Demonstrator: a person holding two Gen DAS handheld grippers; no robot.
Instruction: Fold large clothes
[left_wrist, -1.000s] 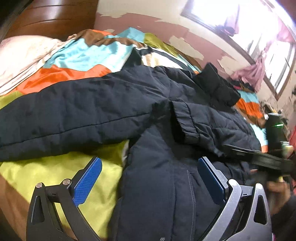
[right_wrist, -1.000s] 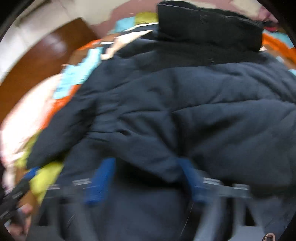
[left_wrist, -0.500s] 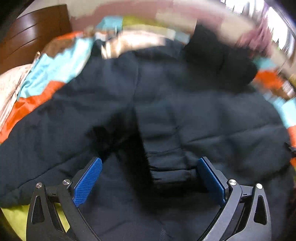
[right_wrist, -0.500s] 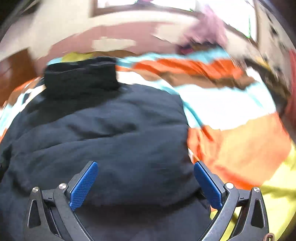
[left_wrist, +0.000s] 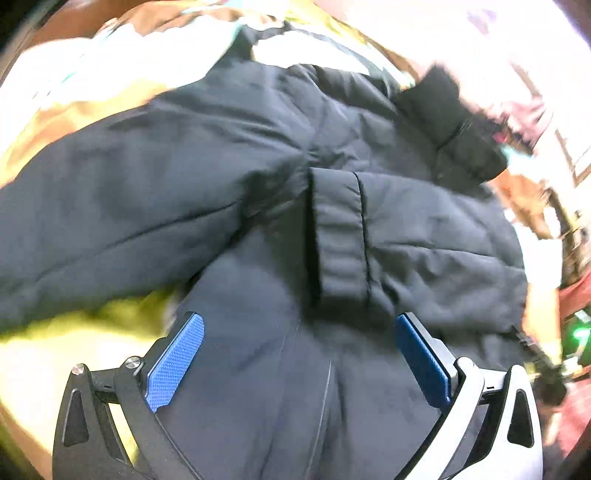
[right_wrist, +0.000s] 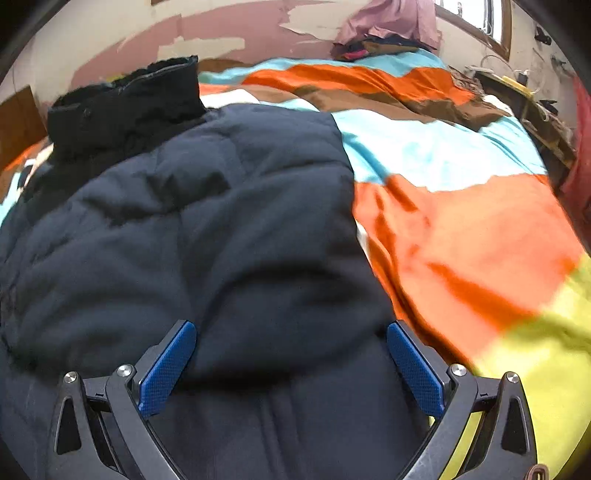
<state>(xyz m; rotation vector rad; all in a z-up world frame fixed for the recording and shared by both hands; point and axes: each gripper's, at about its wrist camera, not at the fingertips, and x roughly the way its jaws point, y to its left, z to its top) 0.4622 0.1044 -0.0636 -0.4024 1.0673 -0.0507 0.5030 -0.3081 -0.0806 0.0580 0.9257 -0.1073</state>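
Note:
A large navy padded jacket (left_wrist: 229, 177) lies spread on the bed, its black collar (left_wrist: 454, 129) at the far right. One sleeve is folded across the body, its cuff (left_wrist: 340, 232) near the middle; the other sleeve stretches out to the left. My left gripper (left_wrist: 299, 354) is open and empty, low over the jacket's lower body. In the right wrist view the jacket (right_wrist: 207, 229) fills the left half, collar (right_wrist: 125, 107) at the top left. My right gripper (right_wrist: 291, 365) is open and empty over the jacket's right side.
A bedspread (right_wrist: 461, 229) in orange, turquoise, brown and yellow blocks covers the bed to the right of the jacket. A heap of pink and dark clothes (right_wrist: 384, 33) lies at the far wall. A cluttered shelf (right_wrist: 532, 110) stands at the right edge.
Both grippers have swung over the jacket, with blur. The left view has turned back to the folded sleeve cuff; the right view has turned from the jacket's middle to its right edge. Both stay open.

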